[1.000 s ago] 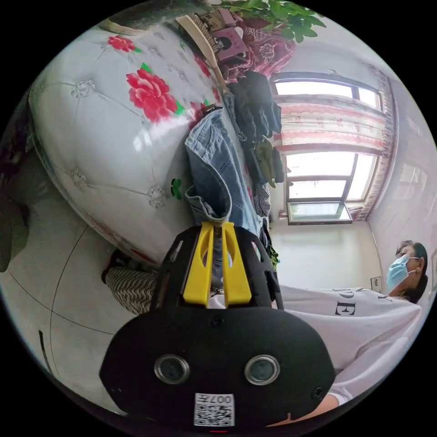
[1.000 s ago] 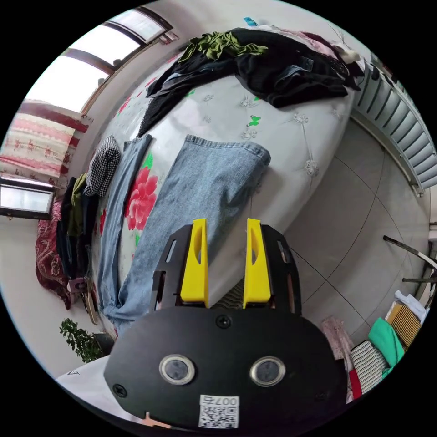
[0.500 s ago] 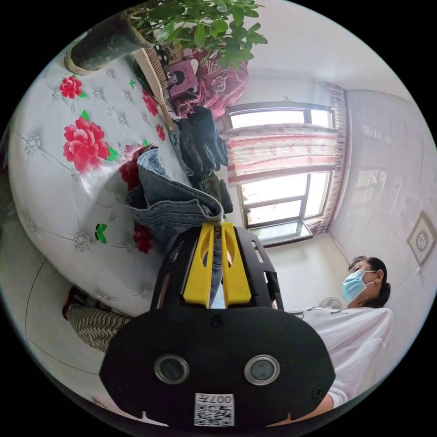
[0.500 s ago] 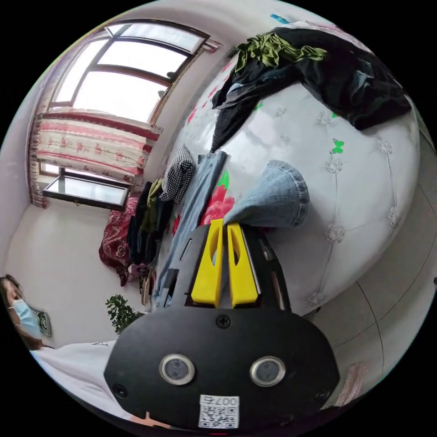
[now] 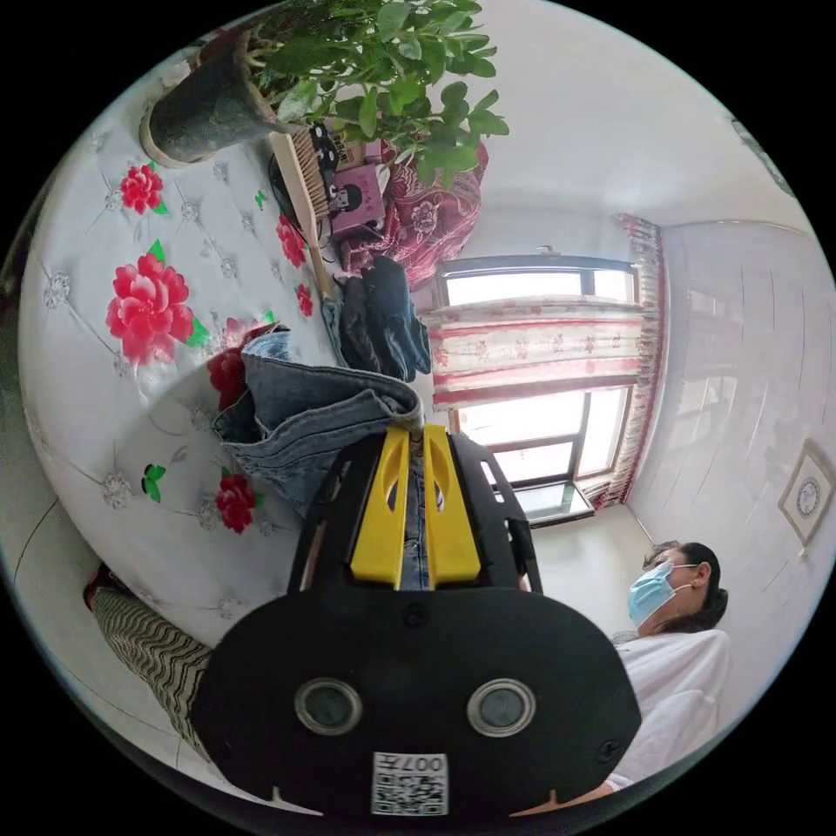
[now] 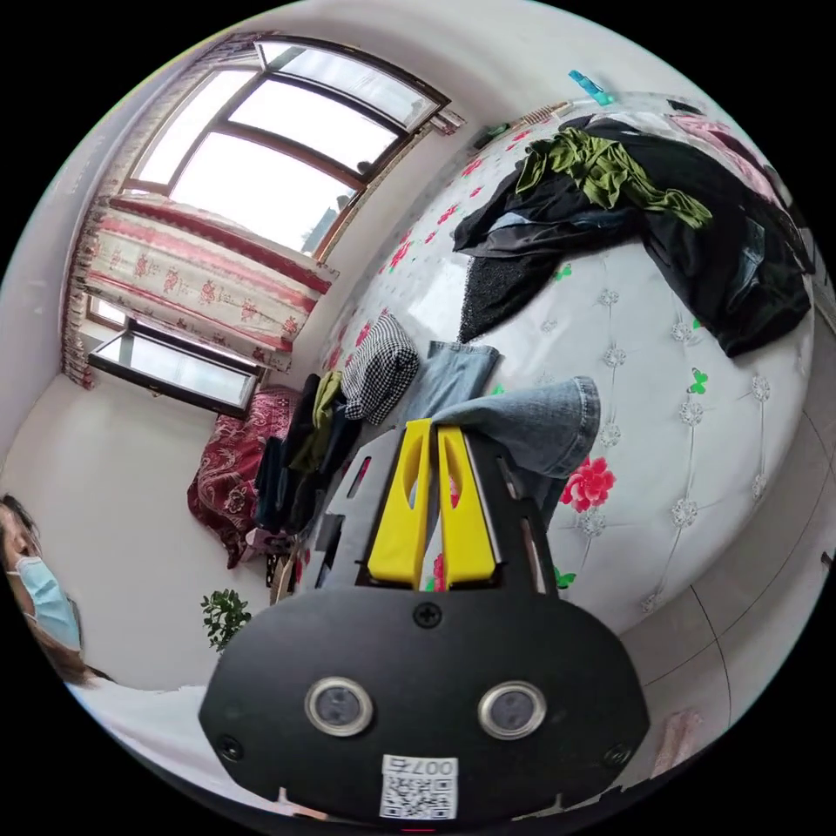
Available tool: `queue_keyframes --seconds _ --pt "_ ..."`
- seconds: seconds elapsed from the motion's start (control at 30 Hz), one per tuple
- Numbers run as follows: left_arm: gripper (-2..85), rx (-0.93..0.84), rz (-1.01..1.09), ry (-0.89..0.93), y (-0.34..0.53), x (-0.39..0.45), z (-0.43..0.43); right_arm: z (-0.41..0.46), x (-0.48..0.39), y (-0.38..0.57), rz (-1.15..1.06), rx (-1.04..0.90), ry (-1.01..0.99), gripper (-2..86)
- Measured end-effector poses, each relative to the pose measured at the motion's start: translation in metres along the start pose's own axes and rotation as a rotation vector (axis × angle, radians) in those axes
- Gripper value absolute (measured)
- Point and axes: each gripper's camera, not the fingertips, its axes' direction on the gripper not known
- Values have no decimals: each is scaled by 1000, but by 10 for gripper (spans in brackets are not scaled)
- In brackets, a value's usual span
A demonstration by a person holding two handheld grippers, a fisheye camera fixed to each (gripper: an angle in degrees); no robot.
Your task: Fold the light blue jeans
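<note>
The light blue jeans (image 5: 305, 414) hang bunched over the white flowered bed (image 5: 96, 261). My left gripper (image 5: 415, 431) is shut on the waistband edge, denim pinched between its yellow jaws. In the right gripper view, a jeans leg (image 6: 531, 418) is lifted off the bed (image 6: 697, 453), its hem drooping to the right. My right gripper (image 6: 431, 427) is shut on that leg's edge. The other leg (image 6: 448, 374) lies flat on the bed beyond it.
A dark clothes pile (image 6: 653, 200) with a green garment covers the bed's far part. A checked cloth (image 6: 379, 370) and dark clothes (image 5: 383, 318) lie by the window side. A potted plant (image 5: 348, 61) and a brush (image 5: 300, 174) sit on the bed. The person (image 5: 679, 627) stands beside it.
The right gripper went from open to shut on the jeans leg and lifted it off the bed. The left gripper stayed shut on the waistband and raised it. Both views have swung.
</note>
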Motion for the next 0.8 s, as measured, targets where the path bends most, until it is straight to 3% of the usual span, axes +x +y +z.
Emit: queue_keyframes --seconds 0.1,0.23,0.37,0.47,0.63,0.8 --pt "17 12 -29 -50 -30 3 42 44 -45 -57 -86 -31 56 4" --pt "54 -31 -18 -189 -111 -22 165 208 -99 -173 -190 -173 122 21" --pt "76 -28 -40 -253 -147 -39 252 310 -129 -206 -246 -270 223 33" --pt "81 -77 157 -335 -156 -15 280 335 -159 -179 -434 -265 167 41" --pt "91 -272 345 -644 -121 -19 287 373 -175 -50 -735 -660 -105 58" --pt "109 -305 365 -773 -88 -29 276 405 -186 41 -917 -920 -133 81"
